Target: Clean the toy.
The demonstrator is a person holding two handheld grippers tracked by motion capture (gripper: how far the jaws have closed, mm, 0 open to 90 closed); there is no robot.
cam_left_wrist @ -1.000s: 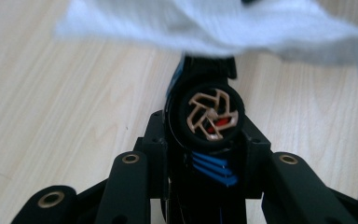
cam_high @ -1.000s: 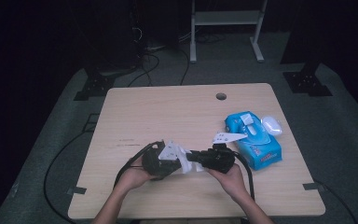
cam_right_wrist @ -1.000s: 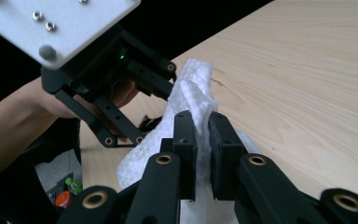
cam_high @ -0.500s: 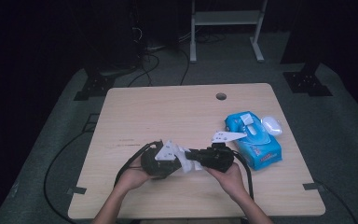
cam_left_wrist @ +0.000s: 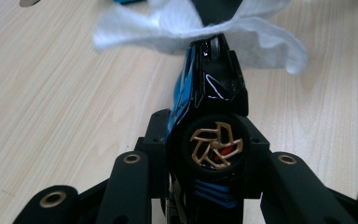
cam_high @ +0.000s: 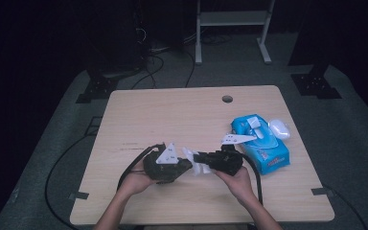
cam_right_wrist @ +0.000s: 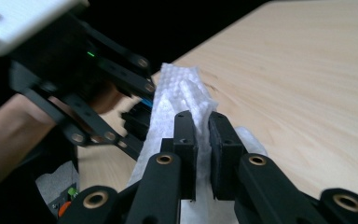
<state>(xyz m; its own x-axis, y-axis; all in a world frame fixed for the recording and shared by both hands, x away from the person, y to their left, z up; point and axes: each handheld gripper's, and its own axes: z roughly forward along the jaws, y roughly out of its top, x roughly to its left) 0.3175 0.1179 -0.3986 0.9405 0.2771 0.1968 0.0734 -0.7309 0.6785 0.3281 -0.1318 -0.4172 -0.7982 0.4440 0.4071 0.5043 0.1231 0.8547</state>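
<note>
1. The toy car [cam_left_wrist: 209, 107] sits nose-out in my left tongs [cam_high: 188, 165], clamped tight, low over the worktop [cam_high: 172, 115] near its front edge.
2. My right tongs [cam_right_wrist: 201, 140] pinch a white wipe [cam_right_wrist: 179, 93], jaws nearly together, pressed against the car.
3. The blue wipes pack [cam_high: 261, 141] lies just right of my right hand [cam_high: 239, 182].
4. Bare wood stretches left and ahead.

Black fingers [cam_right_wrist: 185, 140] (brass-ringed screws), trailing cables

A blue wipes pack [cam_high: 261, 143] lies on the wooden table [cam_high: 172, 115] — right side.
</note>
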